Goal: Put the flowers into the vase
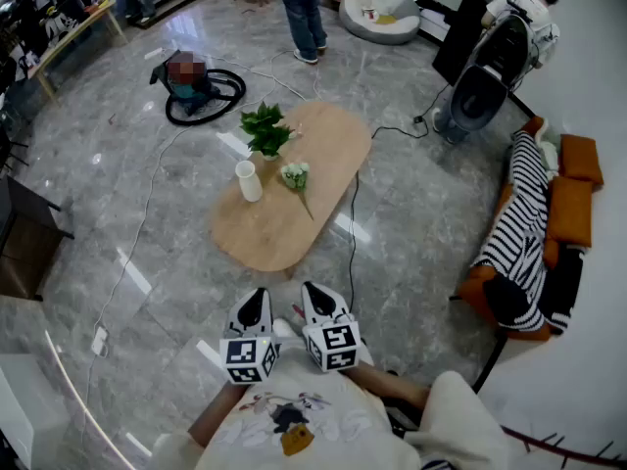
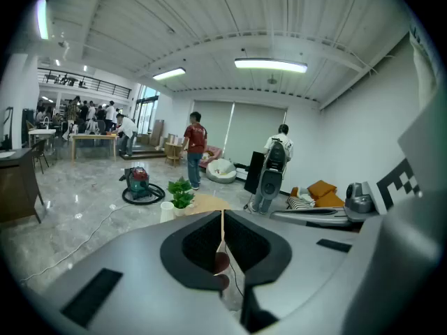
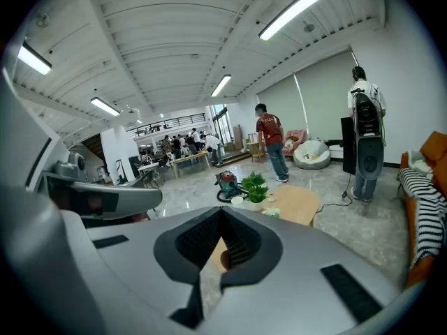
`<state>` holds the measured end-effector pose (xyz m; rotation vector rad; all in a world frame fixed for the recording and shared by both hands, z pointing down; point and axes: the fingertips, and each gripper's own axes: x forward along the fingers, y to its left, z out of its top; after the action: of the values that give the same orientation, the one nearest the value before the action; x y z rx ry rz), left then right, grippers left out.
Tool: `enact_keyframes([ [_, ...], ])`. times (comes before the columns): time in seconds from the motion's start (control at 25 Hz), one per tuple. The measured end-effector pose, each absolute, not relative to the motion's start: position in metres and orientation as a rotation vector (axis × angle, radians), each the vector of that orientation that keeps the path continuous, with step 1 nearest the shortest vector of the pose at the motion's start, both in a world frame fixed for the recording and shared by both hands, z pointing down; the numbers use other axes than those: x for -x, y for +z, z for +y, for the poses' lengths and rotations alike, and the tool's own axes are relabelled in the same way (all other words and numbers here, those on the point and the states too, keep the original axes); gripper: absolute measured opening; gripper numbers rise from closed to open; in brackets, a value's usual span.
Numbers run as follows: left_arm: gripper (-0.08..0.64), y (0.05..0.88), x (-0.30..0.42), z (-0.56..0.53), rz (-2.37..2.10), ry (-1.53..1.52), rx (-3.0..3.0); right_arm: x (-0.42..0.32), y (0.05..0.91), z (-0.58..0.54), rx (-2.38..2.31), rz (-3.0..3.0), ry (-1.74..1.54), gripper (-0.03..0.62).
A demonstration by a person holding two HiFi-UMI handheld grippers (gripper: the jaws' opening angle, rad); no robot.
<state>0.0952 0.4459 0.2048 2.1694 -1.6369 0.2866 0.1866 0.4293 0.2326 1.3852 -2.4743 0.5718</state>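
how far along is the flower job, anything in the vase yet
Done: nothing yet. The white flowers with green stems lie on the oval wooden table beside the upright white cylindrical vase, not touching it. In hand: nothing; the left claw and right claw are both shut and empty, short of the table. Left: reach the table, grasp the flowers, set them in the vase.
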Motion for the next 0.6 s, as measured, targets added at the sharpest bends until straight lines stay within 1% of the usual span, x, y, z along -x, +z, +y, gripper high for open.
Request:
enact_keyframes([
  [0.28,0.018,0.207,-0.086,0.450,-1.634,0.286,-2.160,-0.176,0.233,0.436,-1.365,-2.490,0.555,0.006],
  [0.6,0.018,0.209,-0.073,0.456,-1.609,0.270,-2.161,-0.162,0.236,0.444,-1.356,-2.506,0.646,0.006],
])
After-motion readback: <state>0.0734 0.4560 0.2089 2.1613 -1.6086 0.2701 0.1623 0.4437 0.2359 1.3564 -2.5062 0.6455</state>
